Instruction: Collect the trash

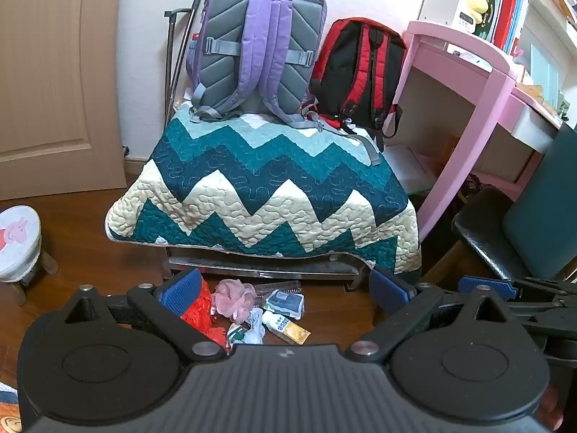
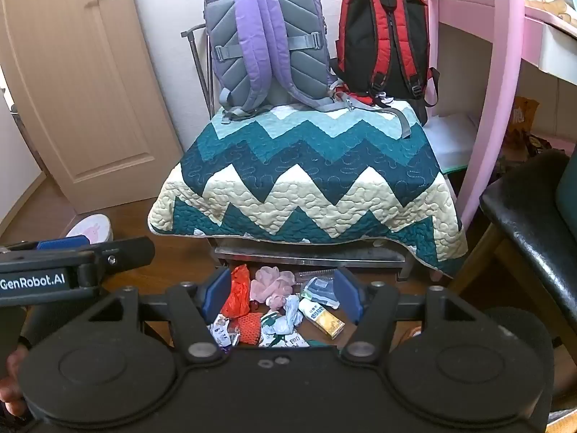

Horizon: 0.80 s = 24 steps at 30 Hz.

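Because nothing has been picked up yet, both pairs of jaws stand wide apart and empty, angled down at the floor so the litter sits framed between the blue pads. From the left gripper point(image 1: 285, 288) the view takes in a small heap of trash point(image 1: 252, 310) lying on the wooden floor point(image 1: 83, 252) just in front of a quilt-covered seat: a red plastic bag point(image 1: 198, 306), a pink puff of mesh point(image 1: 232, 297), crumpled white paper point(image 1: 256, 321) and a small yellow-and-white carton point(image 1: 286, 326). The right gripper point(image 2: 281, 294) hangs over the same heap, with the carton point(image 2: 322, 317) near its right-hand pad and the red bag point(image 2: 238, 294) by the other, which suggests either could be taken first. Beyond the trash, the zigzag quilt point(image 1: 267, 195) drapes over the seat and carries 2 backpacks, a purple one point(image 1: 258, 47) and a red-and-black one point(image 1: 360, 72), leaning against the wall, probably parked there to keep them off the floor. A pink desk point(image 1: 465, 108) stands to the right, a small stool point(image 1: 18, 241) to the left.
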Tool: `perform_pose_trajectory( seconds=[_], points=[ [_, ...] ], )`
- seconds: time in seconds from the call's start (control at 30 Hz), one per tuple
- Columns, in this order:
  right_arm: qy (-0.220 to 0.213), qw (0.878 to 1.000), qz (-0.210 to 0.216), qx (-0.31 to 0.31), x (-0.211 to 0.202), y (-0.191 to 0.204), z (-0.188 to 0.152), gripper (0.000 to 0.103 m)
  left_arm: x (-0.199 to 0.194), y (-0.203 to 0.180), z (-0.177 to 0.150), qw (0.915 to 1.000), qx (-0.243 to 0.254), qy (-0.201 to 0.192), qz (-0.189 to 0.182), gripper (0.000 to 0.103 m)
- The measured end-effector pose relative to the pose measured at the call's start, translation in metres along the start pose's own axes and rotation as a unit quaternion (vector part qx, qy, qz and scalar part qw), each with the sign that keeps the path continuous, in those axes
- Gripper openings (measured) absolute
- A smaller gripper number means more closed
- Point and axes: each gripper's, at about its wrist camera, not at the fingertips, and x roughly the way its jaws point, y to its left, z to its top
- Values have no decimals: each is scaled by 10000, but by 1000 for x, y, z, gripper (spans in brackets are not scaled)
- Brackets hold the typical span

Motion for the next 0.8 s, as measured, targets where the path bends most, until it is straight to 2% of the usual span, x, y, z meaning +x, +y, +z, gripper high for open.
perform_pose_trajectory(
  seconds=[0.27, 0.33, 0.8],
  points=[
    [-77, 9999, -31, 128, -7, -8, 2, 63, -9, 0, 0, 9998, 8, -184, 37, 100],
    [-137, 9998, -41, 107, -15, 0, 4, 63, -12, -2, 0, 9997, 19, -237, 37, 100],
    [-555, 9979, -251, 224, -31, -3, 4, 63, -12, -10, -3, 9994, 195, -292, -49, 100]
  ],
)
